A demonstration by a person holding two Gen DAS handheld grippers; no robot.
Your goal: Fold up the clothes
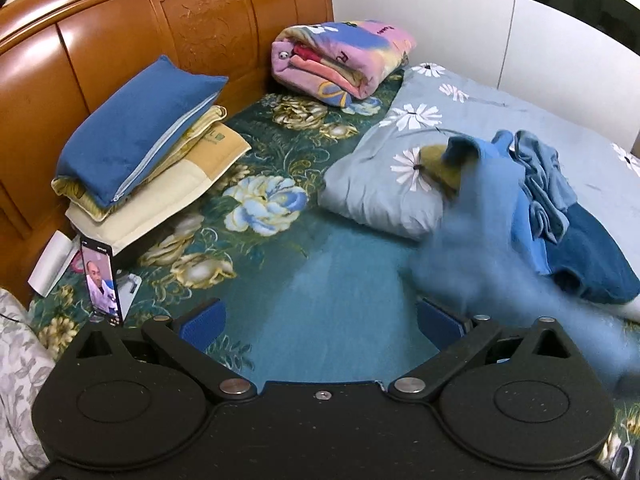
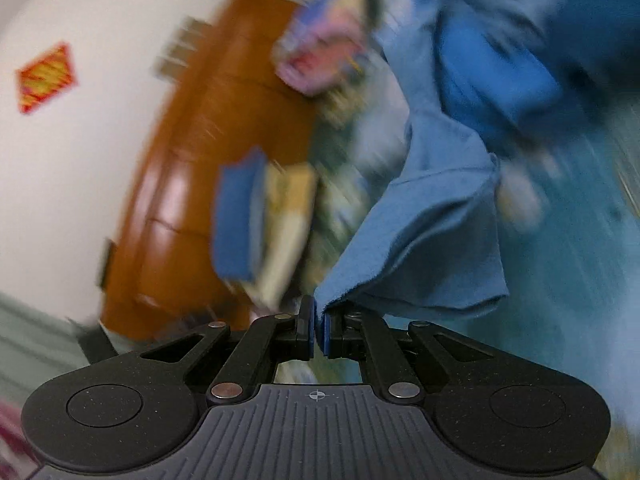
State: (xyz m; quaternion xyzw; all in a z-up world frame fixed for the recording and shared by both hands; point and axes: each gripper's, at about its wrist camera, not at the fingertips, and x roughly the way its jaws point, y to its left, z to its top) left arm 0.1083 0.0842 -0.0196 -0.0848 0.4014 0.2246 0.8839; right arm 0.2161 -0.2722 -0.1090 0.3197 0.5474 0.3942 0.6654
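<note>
One garment in play: a light blue garment, its edge pinched at the right gripper, the rest blurred, trailing to the clothes pile on the bed.
Right gripper: clamped on that edge.
Left gripper: jaws wide apart, holding nothing, above the teal floral bedspread.
Pile's seat: on the daisy-print quilt.
Further off: blue pillow by the wooden headboard; phone propped below.

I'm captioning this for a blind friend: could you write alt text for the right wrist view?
The right hand-held gripper is shut on the edge of a light blue garment, which trails up and to the right. Behind it, heavily motion-blurred, are a wooden headboard, a white wall and stacked bedding.
</note>
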